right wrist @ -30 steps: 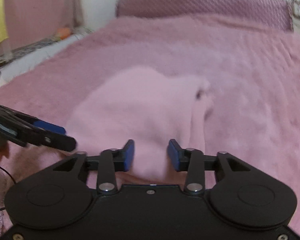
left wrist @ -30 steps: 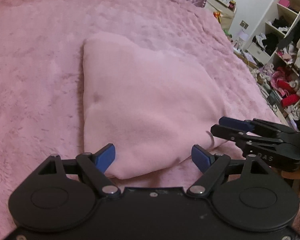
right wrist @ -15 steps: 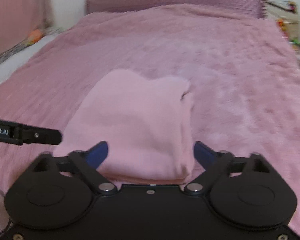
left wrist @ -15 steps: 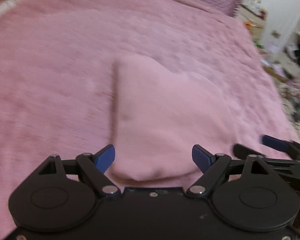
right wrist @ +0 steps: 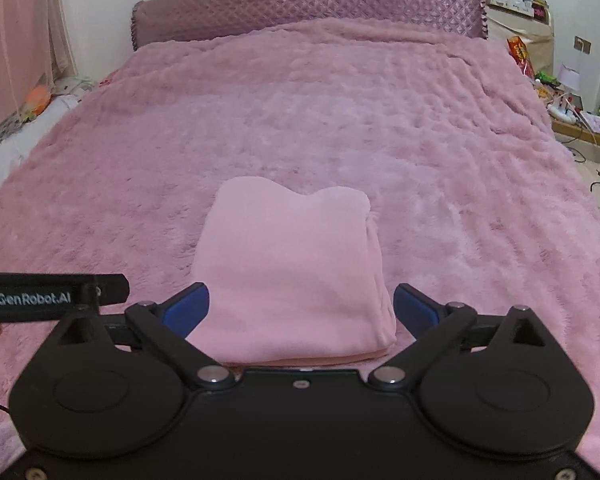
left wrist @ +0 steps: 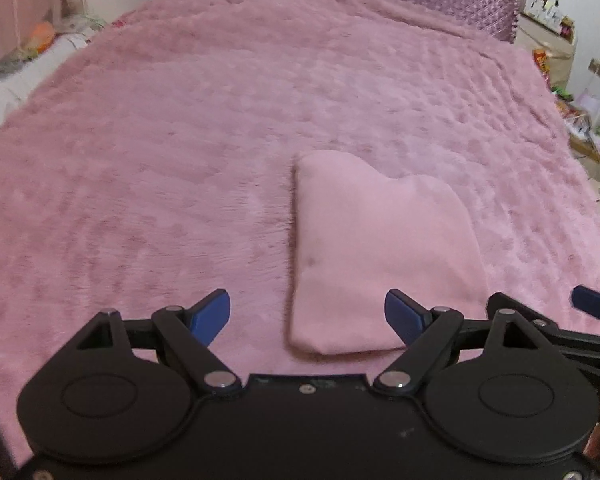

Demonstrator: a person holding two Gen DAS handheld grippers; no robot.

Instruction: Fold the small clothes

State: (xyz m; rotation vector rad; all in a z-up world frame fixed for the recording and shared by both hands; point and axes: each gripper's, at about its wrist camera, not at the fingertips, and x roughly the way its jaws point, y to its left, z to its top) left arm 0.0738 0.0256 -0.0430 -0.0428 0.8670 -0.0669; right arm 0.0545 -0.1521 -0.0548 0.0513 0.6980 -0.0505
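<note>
Pale pink garment, mauve fuzzy blanket, purple quilted headboard

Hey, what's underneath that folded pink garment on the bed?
The folded pink garment lies directly on the fuzzy pink blanket covering the bed. Layered edges show at its near right corner; anything tucked inside or beneath it is hidden.

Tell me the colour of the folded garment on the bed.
Pale pink, lighter than the fluffy pink blanket under the folded garment; clearest in the right wrist view.
</note>
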